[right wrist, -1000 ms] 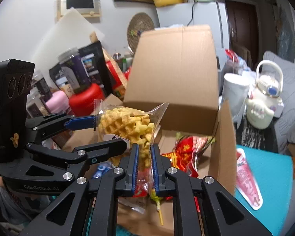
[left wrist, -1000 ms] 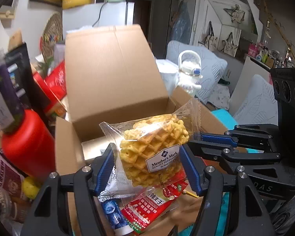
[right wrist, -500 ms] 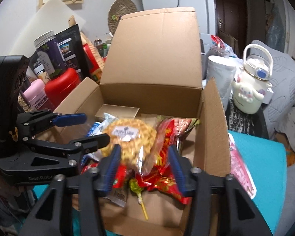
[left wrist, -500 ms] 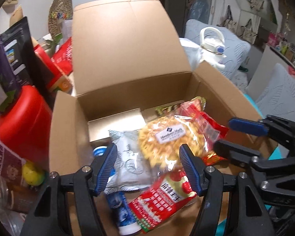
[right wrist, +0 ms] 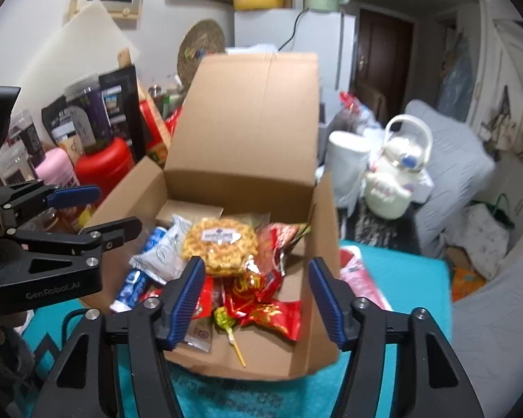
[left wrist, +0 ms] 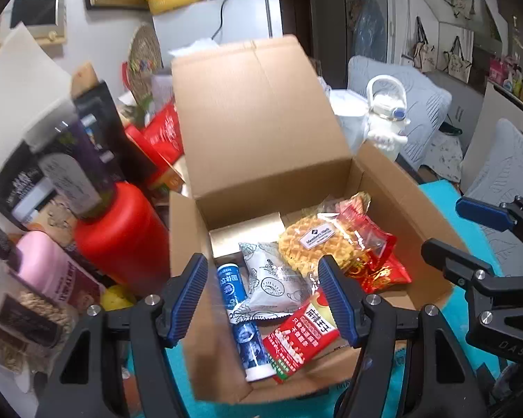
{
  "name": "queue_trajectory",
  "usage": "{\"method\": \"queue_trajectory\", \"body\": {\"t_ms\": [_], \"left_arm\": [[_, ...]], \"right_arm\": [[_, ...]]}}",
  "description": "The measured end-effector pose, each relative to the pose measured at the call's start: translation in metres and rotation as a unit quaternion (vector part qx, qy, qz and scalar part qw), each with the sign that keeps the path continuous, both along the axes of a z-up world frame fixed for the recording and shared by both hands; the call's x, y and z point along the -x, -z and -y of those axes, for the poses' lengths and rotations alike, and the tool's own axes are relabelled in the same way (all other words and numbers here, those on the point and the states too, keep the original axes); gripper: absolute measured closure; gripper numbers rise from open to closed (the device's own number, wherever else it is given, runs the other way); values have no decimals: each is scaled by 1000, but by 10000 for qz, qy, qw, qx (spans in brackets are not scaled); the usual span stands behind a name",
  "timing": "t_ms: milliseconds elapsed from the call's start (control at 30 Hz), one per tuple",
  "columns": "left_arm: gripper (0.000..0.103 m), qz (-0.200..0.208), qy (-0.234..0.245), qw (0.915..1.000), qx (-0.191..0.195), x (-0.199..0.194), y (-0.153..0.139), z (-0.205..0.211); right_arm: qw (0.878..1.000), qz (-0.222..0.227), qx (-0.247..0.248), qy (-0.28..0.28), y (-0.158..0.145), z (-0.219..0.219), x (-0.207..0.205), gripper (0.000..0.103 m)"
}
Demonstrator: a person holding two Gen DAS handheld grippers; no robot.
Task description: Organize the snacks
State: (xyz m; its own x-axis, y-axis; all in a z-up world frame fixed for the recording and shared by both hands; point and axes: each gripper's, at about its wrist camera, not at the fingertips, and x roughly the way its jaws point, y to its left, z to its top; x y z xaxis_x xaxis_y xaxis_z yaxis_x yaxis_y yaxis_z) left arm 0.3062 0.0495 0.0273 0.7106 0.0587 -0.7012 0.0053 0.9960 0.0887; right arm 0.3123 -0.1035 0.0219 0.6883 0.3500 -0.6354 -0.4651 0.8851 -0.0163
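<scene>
I see the waffle pack (left wrist: pixel 312 244) lying flat inside the open cardboard box (left wrist: pixel 394 188), label up, resting partly on the red snack bag (left wrist: pixel 373 254) to its right and touching the white patterned pouch (left wrist: pixel 272 278) on its left. A blue tube (left wrist: pixel 239 317) lies along the box's left wall, and a red sachet (left wrist: pixel 300 334) sits at the near edge. From the right wrist view a green lollipop (right wrist: pixel 226 324) shows on the box floor in front of the red bags.

My left gripper (left wrist: pixel 261 299) hangs over the near side of the box, jaws spread, nothing between the pads. My right gripper (right wrist: pixel 254 299) has just been opening its jaws; they stand wide now and hold nothing, the waffle pack lying free below and beyond them.

The box's tall back flap (left wrist: pixel 258 118) stands upright and blocks what is behind it. Crowding the left side are a red canister (left wrist: pixel 122 237), a pink container (left wrist: pixel 45 268) and dark jars. To the right stands a white kettle-shaped bottle (right wrist: pixel 397 177), and a pink packet (right wrist: pixel 359 275) lies on the teal cloth (right wrist: pixel 411 278) just beside the box.
</scene>
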Motion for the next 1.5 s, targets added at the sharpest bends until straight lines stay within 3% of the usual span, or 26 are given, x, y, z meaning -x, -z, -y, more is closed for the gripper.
{"method": "queue_trajectory", "body": {"t_ms": [500, 633, 733, 1233, 1500], "left_arm": [[37, 802, 211, 9965, -50, 81, -64, 6], [22, 1054, 278, 9940, -105, 113, -75, 8], [22, 1173, 371, 9924, -42, 133, -80, 7], [22, 1131, 604, 9914, 258, 198, -51, 8], [22, 972, 794, 9915, 350, 212, -40, 7]], "right_arm": [[9935, 787, -284, 770, -61, 25, 89, 12], [9918, 907, -327, 834, -66, 28, 116, 11], [9901, 1018, -292, 918, -66, 28, 137, 7], [9832, 735, -242, 1652, -26, 29, 205, 5], [9816, 618, -250, 1791, -17, 32, 227, 5]]}}
